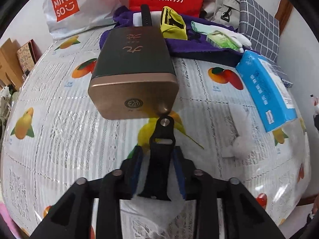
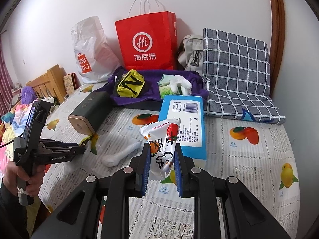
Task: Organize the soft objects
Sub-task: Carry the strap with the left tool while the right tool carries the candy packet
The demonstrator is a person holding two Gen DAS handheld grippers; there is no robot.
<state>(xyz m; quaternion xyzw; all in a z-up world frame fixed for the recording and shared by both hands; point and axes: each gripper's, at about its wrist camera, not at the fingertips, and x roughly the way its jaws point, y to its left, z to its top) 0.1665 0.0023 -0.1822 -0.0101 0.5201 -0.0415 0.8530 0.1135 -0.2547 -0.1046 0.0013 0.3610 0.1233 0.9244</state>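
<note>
Snack packet (image 2: 163, 149) and black strap (image 1: 159, 159), each clamped in a pair of tongs above the fruit-print desk (image 2: 249, 169).

Right tongs (image 2: 161, 159) were closed on the white crinkly snack packet at lower centre of the right wrist view, blue pads pressing both its sides while its top stuck up past the fingertips. Left tongs (image 1: 158, 160) were drawn in on the black strap at lower centre of the left wrist view; the strap's silver-studded end reached up toward the bronze-capped dark box (image 1: 132, 73) lying just above it. A blue tissue pack (image 2: 182, 123) lay behind the packet, right of centre. Further back, near the top of the frame, a yellow pouch (image 2: 130, 84) and white gloves (image 2: 181, 83) rested on a purple cloth (image 2: 153, 89) before a red paper bag (image 2: 146, 43).
</note>
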